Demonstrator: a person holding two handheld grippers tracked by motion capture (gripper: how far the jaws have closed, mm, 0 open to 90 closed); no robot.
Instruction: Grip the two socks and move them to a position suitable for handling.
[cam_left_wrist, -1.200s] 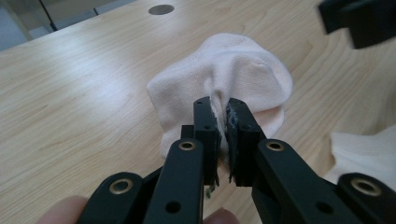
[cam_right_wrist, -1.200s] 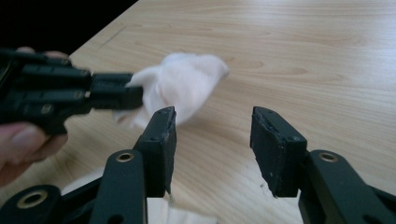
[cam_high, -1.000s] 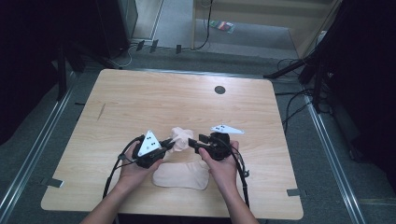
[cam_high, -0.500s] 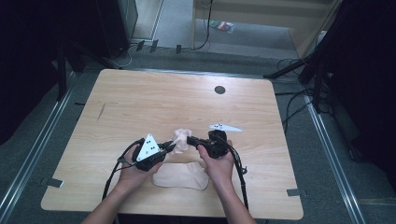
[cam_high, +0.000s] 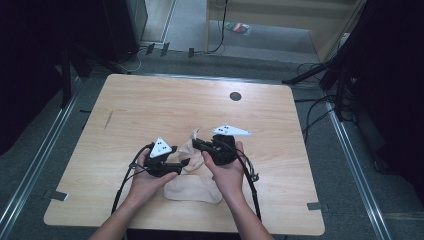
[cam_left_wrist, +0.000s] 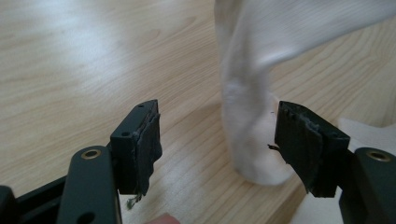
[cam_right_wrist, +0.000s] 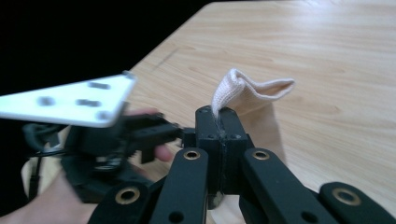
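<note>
High view: we are working two pale socks near the front of the wooden table (cam_high: 150, 105), between our two hands. One sock, the flat sock (cam_high: 192, 187), is lying spread on the table just in front of our wrists. The other, the lifted sock (cam_high: 192, 150), is hanging bunched between the two tools.

Our right gripper (cam_right_wrist: 219, 122) is clamping the cuff of the lifted sock (cam_right_wrist: 247, 88); in the right gripper view its jaws are standing pressed together with the ribbed edge poking up out of them. Our left gripper (cam_left_wrist: 217, 140) has just been opening: in the left gripper view its jaws are standing apart, and the sock's toe end (cam_left_wrist: 252, 154) is drooping between them, brushing the table, with neither pad pressing on it.

As we judge it, we are partway through. The second sock is picked up and held at one end, but it is not yet laid out or matched onto the flat one. We are still needing a fresh hold with the left tool, then the straightening and placing.
</note>
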